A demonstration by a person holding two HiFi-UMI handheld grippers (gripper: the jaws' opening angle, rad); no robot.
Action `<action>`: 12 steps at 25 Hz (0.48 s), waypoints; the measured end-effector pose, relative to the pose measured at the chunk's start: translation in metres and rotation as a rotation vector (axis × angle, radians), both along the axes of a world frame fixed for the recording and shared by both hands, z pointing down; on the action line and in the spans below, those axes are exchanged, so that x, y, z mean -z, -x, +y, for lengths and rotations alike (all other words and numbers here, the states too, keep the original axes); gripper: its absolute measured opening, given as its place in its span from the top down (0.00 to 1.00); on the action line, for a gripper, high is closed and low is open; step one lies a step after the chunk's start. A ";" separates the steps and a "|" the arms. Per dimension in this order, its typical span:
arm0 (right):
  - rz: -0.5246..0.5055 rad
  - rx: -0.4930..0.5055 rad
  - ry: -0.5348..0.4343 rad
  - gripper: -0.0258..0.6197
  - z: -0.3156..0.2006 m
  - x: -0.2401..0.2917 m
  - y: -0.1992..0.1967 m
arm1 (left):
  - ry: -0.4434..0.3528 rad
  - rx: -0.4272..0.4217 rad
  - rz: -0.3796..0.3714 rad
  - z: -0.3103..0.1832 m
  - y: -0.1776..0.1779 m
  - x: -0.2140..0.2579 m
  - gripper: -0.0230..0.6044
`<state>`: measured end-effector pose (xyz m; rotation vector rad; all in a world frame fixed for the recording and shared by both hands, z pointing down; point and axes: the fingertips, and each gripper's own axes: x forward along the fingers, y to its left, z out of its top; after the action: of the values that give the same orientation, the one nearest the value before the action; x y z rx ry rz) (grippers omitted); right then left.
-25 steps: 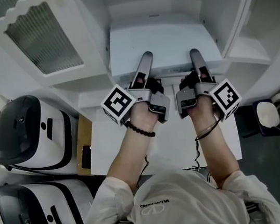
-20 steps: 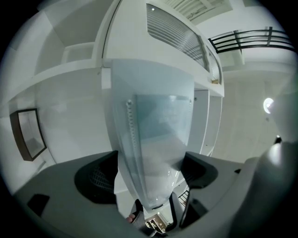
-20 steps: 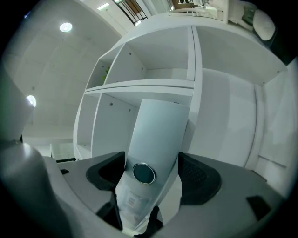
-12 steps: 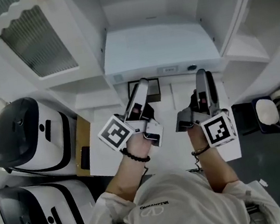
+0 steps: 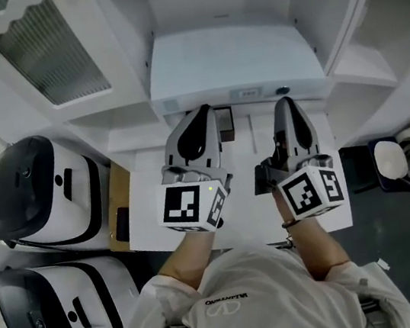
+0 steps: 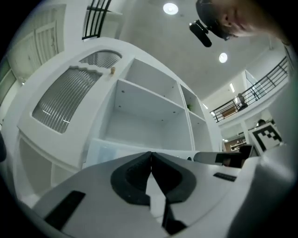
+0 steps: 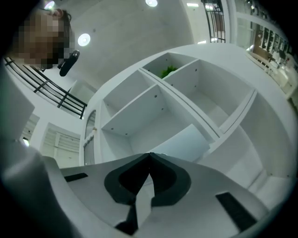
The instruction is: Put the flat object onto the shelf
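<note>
White cabinet shelving fills our view, and the flat object (image 5: 234, 62) already lies on the shelf (image 5: 133, 136). Our left gripper (image 5: 200, 112) and right gripper (image 5: 285, 102) hang just in front of that shelf, jaws pressed together on nothing. We judge the placing done, with only backing away left.

- The flat object (image 5: 234, 66) lies on the shelf (image 5: 220, 6), straight ahead of me.
- My left gripper (image 5: 201, 112) and right gripper (image 5: 286, 102) sit side by side just before the flat object's front edge, well apart from each other.
- Both are above the counter (image 5: 247, 210), which runs below the shelf.
- A door (image 5: 48, 53) stands left of the shelf.
- The far appliance (image 5: 35, 190) sits left of the counter, and the near appliance (image 5: 51, 315) lies just before it.
</note>
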<state>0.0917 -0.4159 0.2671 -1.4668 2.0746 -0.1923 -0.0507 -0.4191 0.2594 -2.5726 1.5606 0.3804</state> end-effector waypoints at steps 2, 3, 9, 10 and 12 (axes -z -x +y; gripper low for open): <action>0.022 0.012 0.025 0.94 -0.006 -0.001 0.006 | 0.014 0.016 -0.014 -0.008 -0.002 -0.002 0.96; 0.029 0.011 0.035 0.94 -0.009 -0.001 0.007 | 0.026 0.019 -0.011 -0.012 -0.003 -0.003 0.96; -0.006 0.020 0.075 0.94 -0.030 -0.004 0.003 | 0.043 0.032 0.009 -0.029 -0.002 -0.005 0.96; -0.015 0.025 0.078 0.94 -0.033 -0.004 0.003 | 0.044 0.032 0.011 -0.032 -0.002 -0.005 0.96; -0.024 0.030 0.083 0.94 -0.040 -0.004 0.002 | 0.047 0.032 0.012 -0.038 -0.003 -0.004 0.96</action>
<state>0.0900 -0.4556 0.2707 -1.4757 2.0930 -0.3097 -0.0477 -0.4574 0.2633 -2.5810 1.6315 0.3620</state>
